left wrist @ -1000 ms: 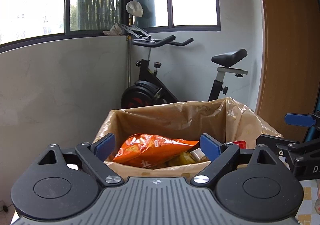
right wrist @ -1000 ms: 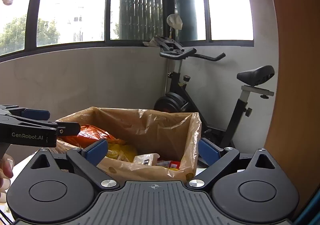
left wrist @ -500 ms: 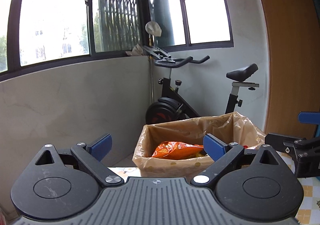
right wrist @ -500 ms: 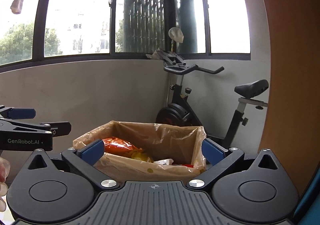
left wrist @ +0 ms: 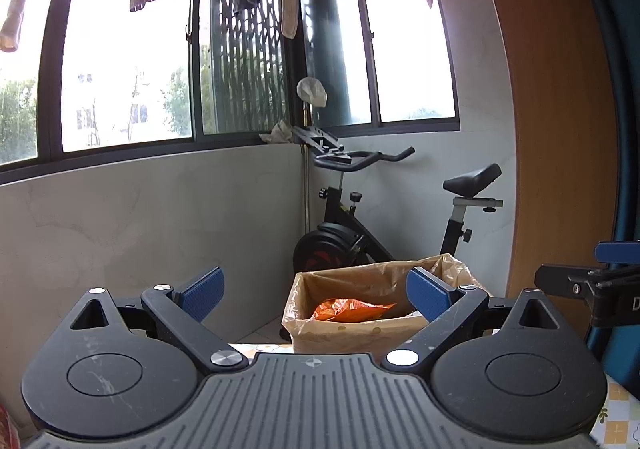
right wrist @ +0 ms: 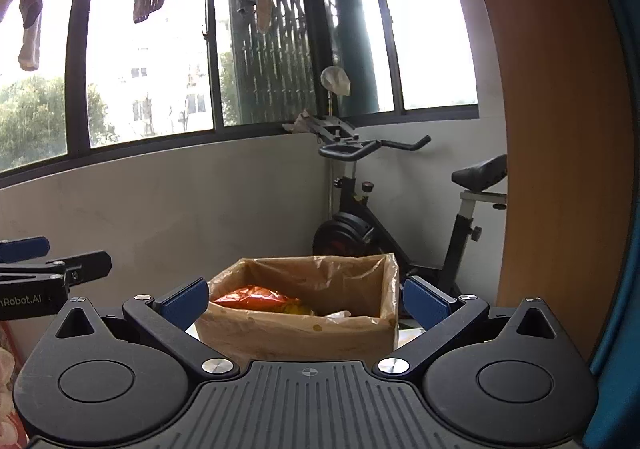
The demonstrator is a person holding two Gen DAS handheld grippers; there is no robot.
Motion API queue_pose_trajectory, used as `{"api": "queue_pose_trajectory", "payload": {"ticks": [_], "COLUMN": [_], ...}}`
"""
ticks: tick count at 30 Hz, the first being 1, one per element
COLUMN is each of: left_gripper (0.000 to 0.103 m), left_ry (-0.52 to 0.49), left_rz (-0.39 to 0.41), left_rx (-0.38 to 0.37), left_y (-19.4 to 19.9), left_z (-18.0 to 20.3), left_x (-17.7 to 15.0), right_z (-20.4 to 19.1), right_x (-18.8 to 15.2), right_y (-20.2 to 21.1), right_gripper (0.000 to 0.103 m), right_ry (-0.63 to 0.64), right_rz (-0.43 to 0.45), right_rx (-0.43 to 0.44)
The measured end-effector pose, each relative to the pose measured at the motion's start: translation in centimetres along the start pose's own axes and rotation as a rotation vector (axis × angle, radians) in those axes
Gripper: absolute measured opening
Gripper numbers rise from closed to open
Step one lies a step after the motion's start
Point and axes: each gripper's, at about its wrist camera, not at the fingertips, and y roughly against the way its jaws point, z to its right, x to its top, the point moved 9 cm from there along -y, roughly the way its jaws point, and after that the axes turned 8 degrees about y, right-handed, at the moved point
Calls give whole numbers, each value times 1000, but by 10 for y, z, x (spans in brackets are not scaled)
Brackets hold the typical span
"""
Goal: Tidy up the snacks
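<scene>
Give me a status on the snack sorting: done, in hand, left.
Done: an orange chip bag and a few smaller packets lie inside the lined cardboard box.
In hand: nothing. The left tool and right tool are both open and empty, short of the box.
Left: cannot tell; no loose snacks show outside the box in either view, so it may be nearly finished.

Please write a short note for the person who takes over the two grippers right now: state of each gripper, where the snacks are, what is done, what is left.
Left gripper: open, holds nothing.
Right gripper: open, holds nothing.
Both point at the plastic-lined box from some way off, touching nothing.
Snacks: the orange chip bag lies inside the box, with yellow and pale packets partly hidden beside it.
Done: those snacks are in the box.
Left: cannot tell; no loose snacks show in either view. Check the table before closing out.
</scene>
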Motion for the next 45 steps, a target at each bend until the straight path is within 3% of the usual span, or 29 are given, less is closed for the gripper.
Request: {"api": "queue_pose_trajectory", "payload": {"ticks": [12, 45], "left_gripper": [99, 99], "left_ry": [50, 85], "left_rz": [-14, -37], "left_rx": [-12, -1], "left_y": [4, 7], "left_z": [-12, -14], "left_x": [-4, -9], "right_z": [-10, -8], "right_x": [7, 5], "right_y": [23, 19], "right_gripper": [103, 103], "right_ry": [32, 25], "right_rz": [20, 8], "right_rx": [-2, -8]}}
